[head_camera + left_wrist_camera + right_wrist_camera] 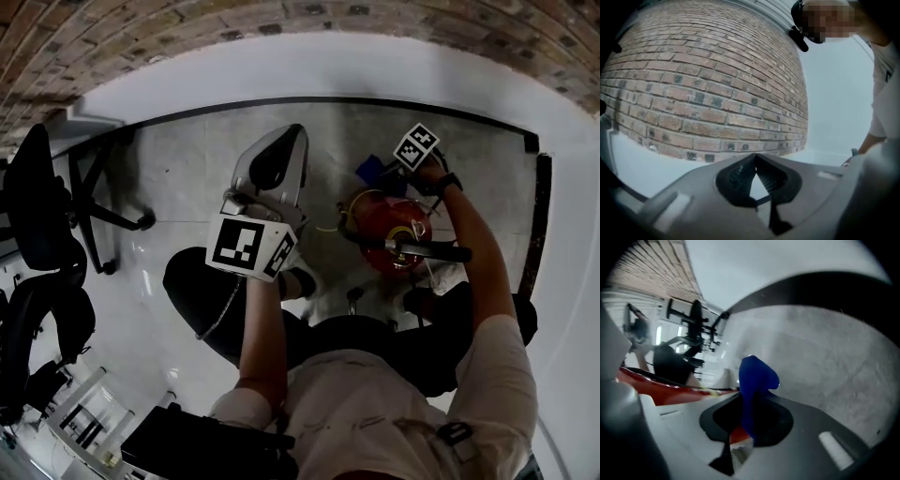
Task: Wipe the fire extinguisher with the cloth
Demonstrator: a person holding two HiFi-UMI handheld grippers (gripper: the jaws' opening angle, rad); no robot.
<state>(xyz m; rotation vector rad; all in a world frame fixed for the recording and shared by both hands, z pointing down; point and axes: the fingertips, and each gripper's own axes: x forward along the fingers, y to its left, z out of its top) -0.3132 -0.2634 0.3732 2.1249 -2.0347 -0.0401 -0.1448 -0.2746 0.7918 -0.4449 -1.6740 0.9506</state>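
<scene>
My right gripper [750, 401] is clamped on the blue cloth [754, 380], whose folded end sticks up past the jaw tips, and the red fire extinguisher [389, 230] sits right of centre in the head view, just below that gripper. It appears to stand upright, its long axis pointing up at the camera. In the right gripper view its red body shows as a band left of the jaws, so the cloth must swing that way. My left gripper [754, 161] is closed on nothing, raised toward the brick wall [703, 79] and farther off.
</scene>
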